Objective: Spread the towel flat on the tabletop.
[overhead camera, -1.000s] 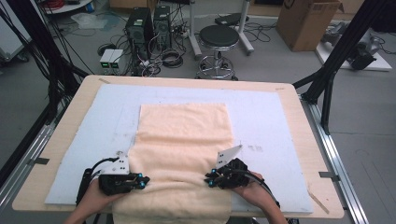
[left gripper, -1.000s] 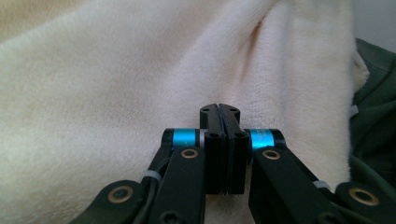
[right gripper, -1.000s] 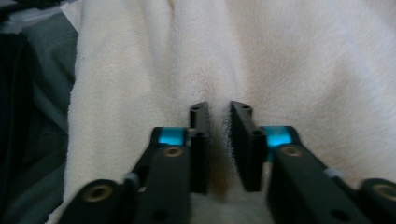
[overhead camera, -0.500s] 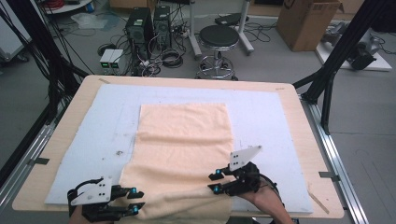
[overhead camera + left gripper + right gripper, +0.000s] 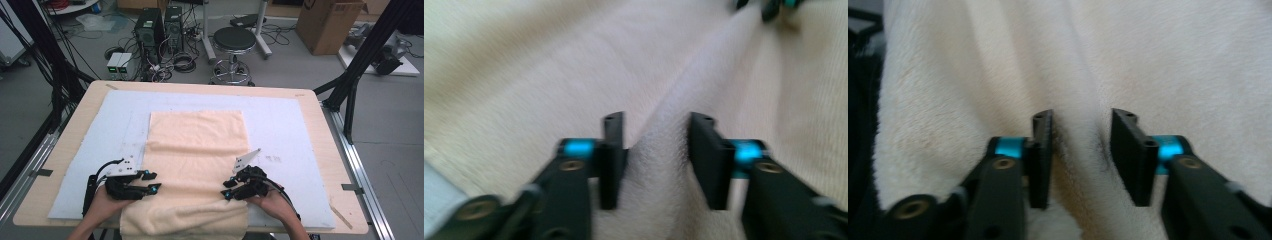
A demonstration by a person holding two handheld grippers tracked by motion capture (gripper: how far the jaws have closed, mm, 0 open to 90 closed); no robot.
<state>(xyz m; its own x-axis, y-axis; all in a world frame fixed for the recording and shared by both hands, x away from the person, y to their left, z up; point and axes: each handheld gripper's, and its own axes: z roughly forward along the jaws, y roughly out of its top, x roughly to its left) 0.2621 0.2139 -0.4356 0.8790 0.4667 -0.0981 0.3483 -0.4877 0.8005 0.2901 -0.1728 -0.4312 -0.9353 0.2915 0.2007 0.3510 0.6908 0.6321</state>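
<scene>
- Towel (image 5: pixel 197 150) position: it lies flat on the pale blue mat (image 5: pixel 280 120) that covers the table (image 5: pixel 75 125), with its near end draped over the table's front edge toward you.
- Left tool (image 5: pixel 150 181): you hold it at the towel's left border. Its jaws have just been closing, and the left gripper view shows a raised ridge of towel (image 5: pixel 659 165) standing between them. The pads sit apart and are not yet clamped on the pile.
- Right tool (image 5: pixel 226 189): you hold it at the towel's right border. Its jaws have likewise just been closing around a fold of towel (image 5: pixel 1080 165), and a gap remains on each side of the fold.
- Risk, left side: if you lift before the pads bite, the ridge may slide out and only that corner will stay down. Cause: a thin pinch of soft pile.
- Risk, both sides: if one tool grips and the other does not, the towel may skew and the fold line will run crooked.
- Risk, front edge: the hanging end may drag the cloth off the table once it is freed.
- View comparison: the high view gives you the towel's whole outline and both tools' places on it, but not the jaw gaps. Each gripper view gives you the gap and the cloth within it, though blurred.
</scene>
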